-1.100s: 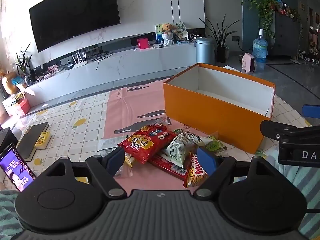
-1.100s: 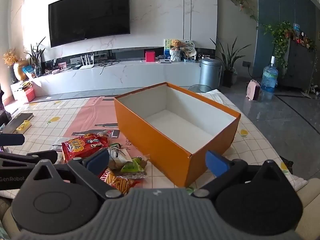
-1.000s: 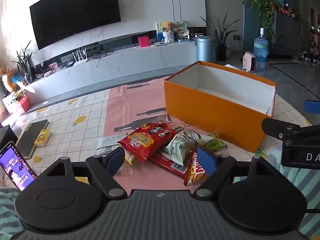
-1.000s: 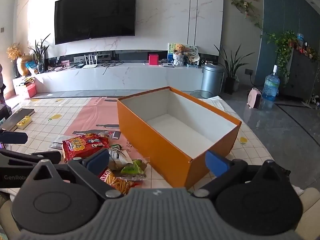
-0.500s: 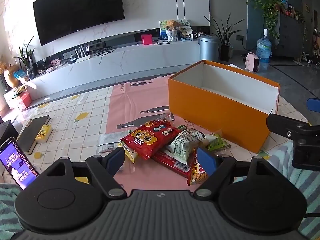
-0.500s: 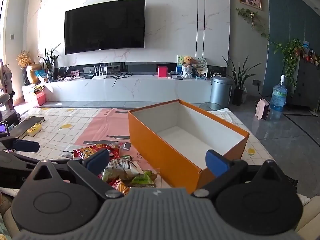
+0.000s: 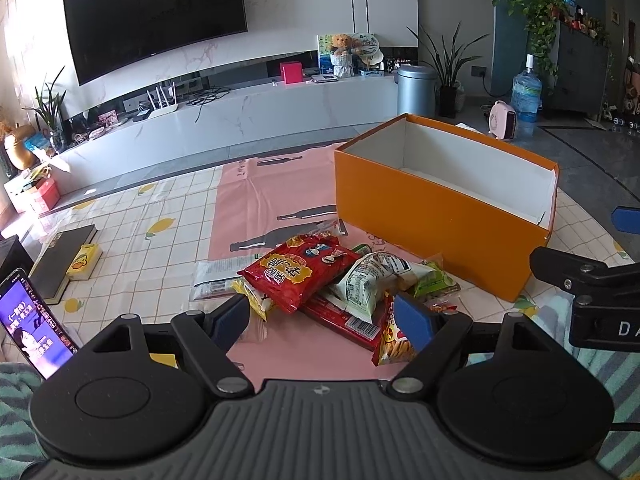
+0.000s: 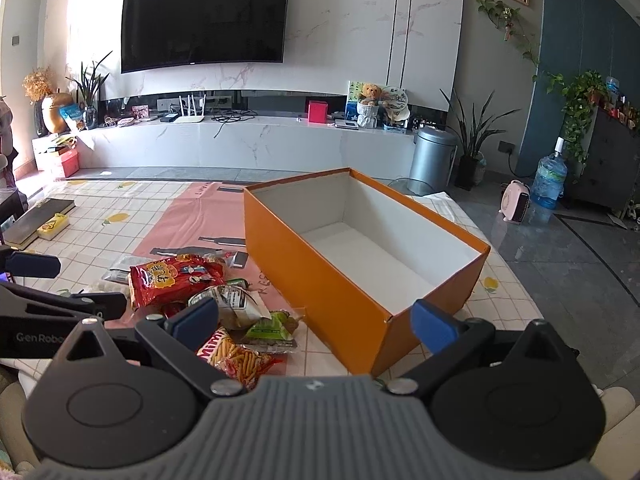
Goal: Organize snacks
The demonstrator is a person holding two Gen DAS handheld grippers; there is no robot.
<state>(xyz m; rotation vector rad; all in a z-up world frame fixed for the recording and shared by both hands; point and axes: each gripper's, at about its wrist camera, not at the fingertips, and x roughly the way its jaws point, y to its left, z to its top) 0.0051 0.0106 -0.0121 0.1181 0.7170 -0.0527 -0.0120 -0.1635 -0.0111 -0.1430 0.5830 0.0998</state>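
A pile of snack packets lies on the pink mat: a red bag (image 7: pixel 298 270) (image 8: pixel 172 278) on top, a white-green packet (image 7: pixel 366 280) (image 8: pixel 232 300), a green packet (image 7: pixel 434 282) (image 8: pixel 272 326), an orange stick-snack bag (image 7: pixel 394 344) (image 8: pixel 240 358) and a flat red bar (image 7: pixel 344 320). An empty orange box (image 7: pixel 436 216) (image 8: pixel 320 280) stands right of the pile. My left gripper (image 7: pixel 322 320) is open and empty, just before the pile. My right gripper (image 8: pixel 316 320) is open and empty, before the box's near corner.
A phone (image 7: pixel 32 324) with a lit screen stands at the near left. A dark book (image 7: pixel 60 260) and a small yellow box (image 7: pixel 82 260) lie on the left of the checked tablecloth (image 7: pixel 160 216). A TV unit stands beyond the table.
Both grippers have drifted slightly; the right wrist view has risen and tilted up. Neither gripper has taken hold of anything, and the snacks and box have not moved.
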